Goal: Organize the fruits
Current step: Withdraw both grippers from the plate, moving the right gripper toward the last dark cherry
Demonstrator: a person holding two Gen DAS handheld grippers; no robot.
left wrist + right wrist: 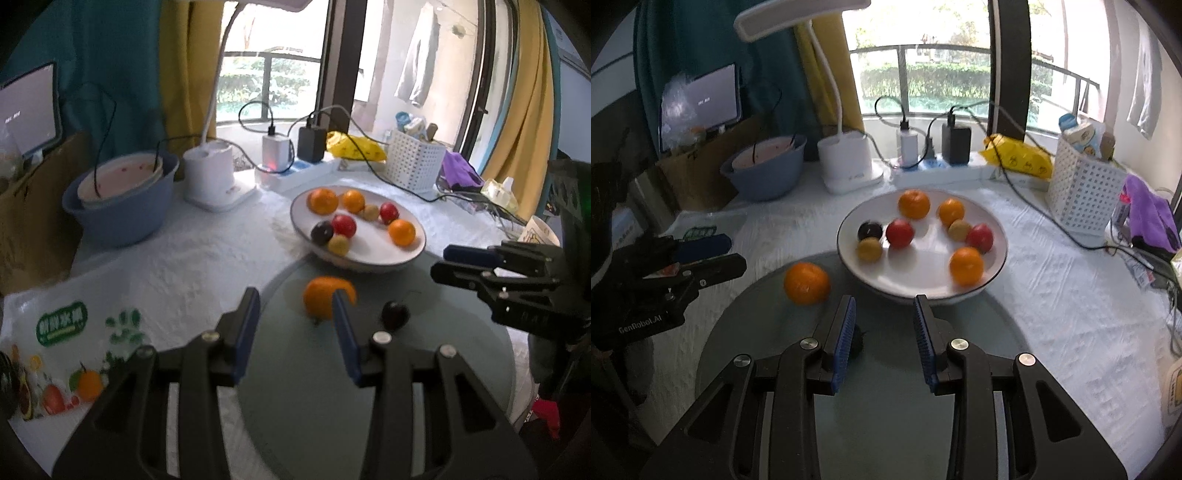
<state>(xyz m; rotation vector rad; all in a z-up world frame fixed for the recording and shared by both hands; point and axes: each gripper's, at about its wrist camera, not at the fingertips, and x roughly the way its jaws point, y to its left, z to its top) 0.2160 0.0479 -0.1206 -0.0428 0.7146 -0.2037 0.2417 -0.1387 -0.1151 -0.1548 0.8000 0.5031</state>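
Observation:
A white bowl (pixel 406 254) (pixel 849 254) holds several fruits: oranges, red fruits, small yellow ones and a dark plum. An orange (pixel 321 301) (pixel 806 283) and a dark plum (pixel 395 314) (pixel 857 341) lie on the grey round mat (pixel 314 406) (pixel 886 424) in front of the bowl. My left gripper (pixel 295 306) is open and empty, just short of the orange. My right gripper (pixel 884 310) is open and empty; the plum sits beside its left finger, mostly hidden. Each gripper shows in the other's view (pixel 454 264) (pixel 720 253).
Behind the bowl stand a blue basin (pixel 118 206) (pixel 764 173), a white lamp base (pixel 210 173) (pixel 846 162), a power strip with chargers (pixel 295 166) (pixel 934 166) and a white basket (pixel 413 162) (pixel 1082 192). A printed fruit bag (pixel 62 350) lies left. Cables cross the white cloth.

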